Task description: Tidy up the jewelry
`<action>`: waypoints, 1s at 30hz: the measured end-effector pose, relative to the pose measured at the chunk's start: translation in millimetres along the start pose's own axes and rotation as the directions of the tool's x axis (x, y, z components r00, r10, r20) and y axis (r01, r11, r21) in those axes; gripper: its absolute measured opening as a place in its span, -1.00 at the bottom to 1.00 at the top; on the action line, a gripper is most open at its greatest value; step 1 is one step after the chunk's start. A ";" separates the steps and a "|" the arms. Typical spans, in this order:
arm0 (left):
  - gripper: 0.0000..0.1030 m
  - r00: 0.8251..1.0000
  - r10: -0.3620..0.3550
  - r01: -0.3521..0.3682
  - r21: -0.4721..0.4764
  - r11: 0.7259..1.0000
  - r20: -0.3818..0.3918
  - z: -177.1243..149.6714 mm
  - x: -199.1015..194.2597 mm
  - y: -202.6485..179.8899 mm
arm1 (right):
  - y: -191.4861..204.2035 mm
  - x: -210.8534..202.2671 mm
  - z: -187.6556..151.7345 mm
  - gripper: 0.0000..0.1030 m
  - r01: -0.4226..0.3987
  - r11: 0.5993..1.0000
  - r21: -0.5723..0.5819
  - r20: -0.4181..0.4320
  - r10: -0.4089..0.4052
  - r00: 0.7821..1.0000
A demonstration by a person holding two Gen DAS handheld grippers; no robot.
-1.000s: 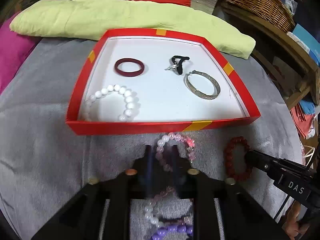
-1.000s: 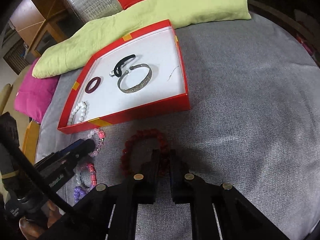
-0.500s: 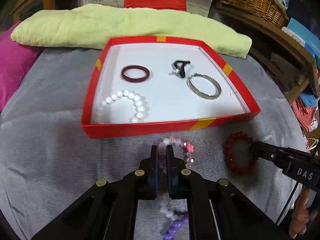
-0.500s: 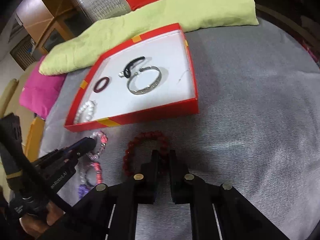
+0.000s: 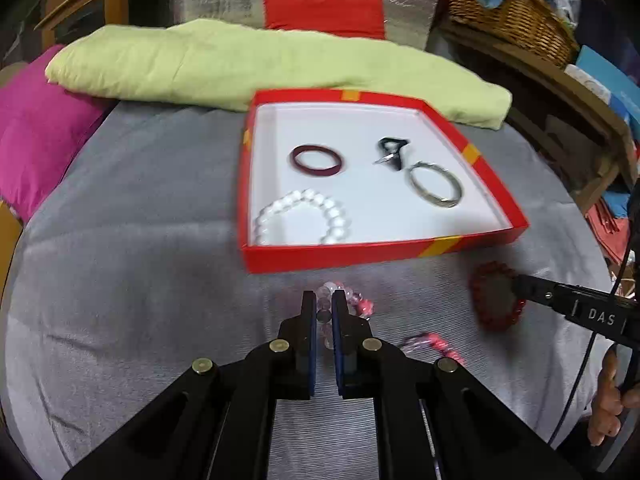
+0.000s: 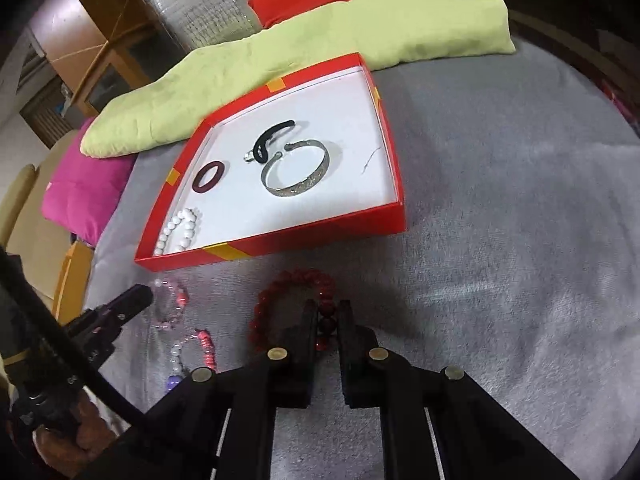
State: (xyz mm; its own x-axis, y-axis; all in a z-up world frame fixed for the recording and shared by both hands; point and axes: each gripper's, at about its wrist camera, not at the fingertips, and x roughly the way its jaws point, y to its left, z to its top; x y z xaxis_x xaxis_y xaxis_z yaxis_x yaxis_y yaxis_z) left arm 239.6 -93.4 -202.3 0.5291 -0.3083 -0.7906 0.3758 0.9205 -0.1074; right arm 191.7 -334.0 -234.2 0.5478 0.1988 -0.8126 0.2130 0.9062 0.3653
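A red box (image 5: 400, 254) (image 6: 280, 246) with a white floor lies on the grey cloth. In it are a white pearl bracelet (image 5: 316, 204), a dark red bangle (image 5: 317, 160), a black hair tie (image 5: 394, 152) and a silver bangle (image 5: 434, 182) (image 6: 298, 172). My left gripper (image 5: 323, 312) is shut on a pale pink bead bracelet (image 5: 354, 302) (image 6: 170, 304), in front of the box. My right gripper (image 6: 328, 320) is shut on a dark red bead bracelet (image 6: 288, 292) (image 5: 496, 300), right of the pink one.
A pink, white and purple bead bracelet (image 6: 194, 350) (image 5: 430, 342) lies on the cloth near the left gripper. A lime cushion (image 5: 240, 64), a magenta cushion (image 5: 36, 128) and a wicker basket (image 5: 512, 4) border the cloth at the back.
My left gripper has closed on the pale pink bracelet and pulled back and leftward. My right gripper stays shut on the dark red bracelet and has risen slightly.
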 end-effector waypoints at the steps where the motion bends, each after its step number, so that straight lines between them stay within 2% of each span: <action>1: -0.85 1.000 0.000 0.000 -0.013 1.000 -0.009 0.2 1.9 3.1 | -1.8 2.1 0.3 -0.80 -0.001 1.000 0.009 -0.008 0.001 1.000; 7: -0.84 0.999 0.024 -0.025 -0.009 1.000 -0.048 -3.5 4.6 10.6 | -0.5 6.7 0.2 -0.79 0.015 1.000 0.004 -0.018 -0.015 1.000; 12: -0.57 0.998 0.010 -0.012 -0.028 1.000 -0.067 -6.8 4.7 20.7 | -0.7 10.2 0.7 -0.76 0.019 1.000 0.009 -0.027 -0.019 0.999; 17: -0.53 0.996 -0.023 0.022 -0.016 1.000 -0.082 -8.7 4.8 16.3 | 0.7 11.1 0.2 -0.75 0.029 1.000 0.003 -0.027 -0.029 0.999; 19: -0.36 0.996 -0.049 0.048 -0.014 0.999 -0.080 -8.5 2.8 13.1 | 0.4 11.8 0.6 -0.75 0.025 1.000 0.001 -0.028 -0.025 0.999; 21: -0.03 0.995 -0.075 0.074 -0.016 0.997 -0.072 -7.8 1.2 10.4 | -1.5 11.8 0.3 -0.75 0.016 1.000 0.006 -0.031 -0.015 0.999; 24: 0.11 0.993 -0.092 0.091 -0.017 0.996 -0.074 -5.5 4.1 6.6 | -2.7 11.1 0.0 -0.75 0.009 1.000 0.012 -0.033 -0.009 0.999; 27: 0.12 0.992 -0.072 0.070 -0.028 0.997 -0.104 -4.9 14.9 6.7 | -1.1 10.7 -0.2 -0.75 0.012 1.000 0.004 -0.031 -0.012 0.999; 30: 0.12 0.994 -0.054 0.053 -0.006 0.999 -0.096 -5.5 18.6 3.2 | -0.3 10.9 0.0 -0.75 0.014 1.000 -0.005 -0.032 -0.014 0.999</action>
State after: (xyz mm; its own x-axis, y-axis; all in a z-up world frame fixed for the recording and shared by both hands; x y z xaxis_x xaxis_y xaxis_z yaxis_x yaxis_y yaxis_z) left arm 246.4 -94.8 -220.6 0.4325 -0.3327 -0.8380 0.3993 0.9040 -0.1529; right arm 197.7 -332.2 -243.2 0.5186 0.1981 -0.8317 0.2163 0.9107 0.3518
